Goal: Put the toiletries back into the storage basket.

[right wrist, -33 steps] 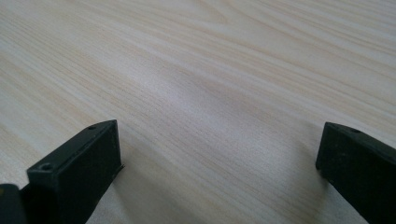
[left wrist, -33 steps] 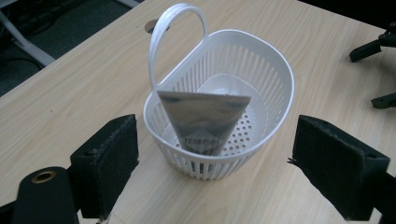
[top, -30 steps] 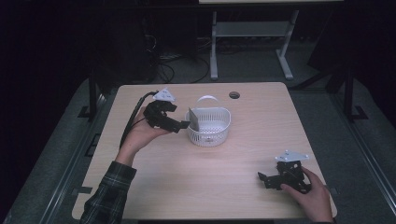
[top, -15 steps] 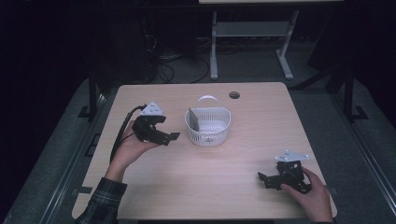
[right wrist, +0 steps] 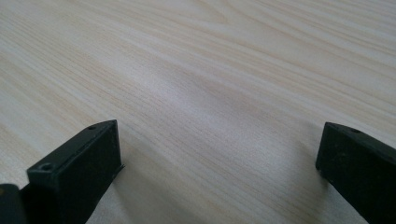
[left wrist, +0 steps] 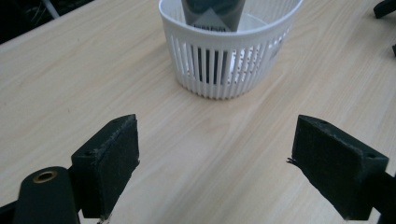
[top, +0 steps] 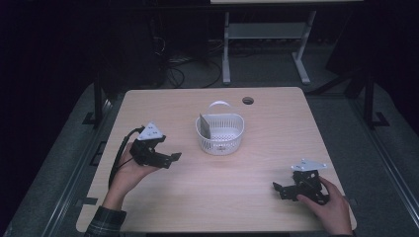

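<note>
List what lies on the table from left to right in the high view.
Left gripper → grey packet standing in the white basket → cable hole → right gripper.

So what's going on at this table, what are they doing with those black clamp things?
A person holds a gripper in each hand. The left gripper, jaws open and empty, sits short of the white basket, where a dark tube stands. The right gripper, also open, rests near the table's front edge.
</note>
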`<state>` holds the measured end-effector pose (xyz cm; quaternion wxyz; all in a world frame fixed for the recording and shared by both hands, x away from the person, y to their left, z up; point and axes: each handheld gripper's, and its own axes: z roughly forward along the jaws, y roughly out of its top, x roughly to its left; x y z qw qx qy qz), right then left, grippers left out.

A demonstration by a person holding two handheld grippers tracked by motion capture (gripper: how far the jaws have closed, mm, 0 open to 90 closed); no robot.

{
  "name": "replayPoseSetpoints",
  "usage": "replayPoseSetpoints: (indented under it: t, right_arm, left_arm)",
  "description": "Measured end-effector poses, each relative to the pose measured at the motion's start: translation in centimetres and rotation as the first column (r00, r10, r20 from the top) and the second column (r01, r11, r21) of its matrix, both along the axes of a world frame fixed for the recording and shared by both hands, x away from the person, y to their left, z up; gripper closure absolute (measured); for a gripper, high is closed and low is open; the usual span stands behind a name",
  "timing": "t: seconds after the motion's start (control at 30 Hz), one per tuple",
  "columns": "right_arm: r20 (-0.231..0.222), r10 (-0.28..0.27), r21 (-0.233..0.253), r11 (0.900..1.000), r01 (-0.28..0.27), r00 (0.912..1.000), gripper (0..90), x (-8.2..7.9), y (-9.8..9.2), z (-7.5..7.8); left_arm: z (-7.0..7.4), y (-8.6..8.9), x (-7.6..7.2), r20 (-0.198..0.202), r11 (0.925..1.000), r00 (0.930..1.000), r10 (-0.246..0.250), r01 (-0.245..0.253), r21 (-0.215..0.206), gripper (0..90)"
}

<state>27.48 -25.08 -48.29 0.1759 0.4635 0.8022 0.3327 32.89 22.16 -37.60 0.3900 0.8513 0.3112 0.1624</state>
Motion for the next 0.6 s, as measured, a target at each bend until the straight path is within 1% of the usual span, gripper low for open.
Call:
replayPoseSetpoints:
  t: [0.23,0.33,0.5,0.6]
  right_arm:
    - [0.000,0.000,0.000,1.000,0.000,1.0000,0.0,0.0,0.0,0.0]
    - [0.000,0.000,0.000,1.000,0.000,1.0000,0.0,0.0,0.0,0.0]
    - [0.000,0.000,0.000,1.000,0.000,1.0000,0.0,0.0,0.0,0.0]
    - [0.000,0.000,0.000,1.000,0.000,1.0000,0.0,0.0,0.0,0.0]
  left_arm:
    - [-1.7,1.3,-1.5,-0.017,0.9995,0.9995,0.027,-0.027,-0.015,14.1]
    - [-2.7,1.9,-2.1,-0.026,0.9993,0.9990,0.037,-0.037,-0.009,14.1]
    - [-4.2,2.8,-2.8,-0.045,0.9979,0.9970,0.062,-0.063,-0.016,14.1]
    - [-5.0,3.2,-3.2,-0.057,0.9974,0.9958,0.072,-0.073,-0.002,14.1]
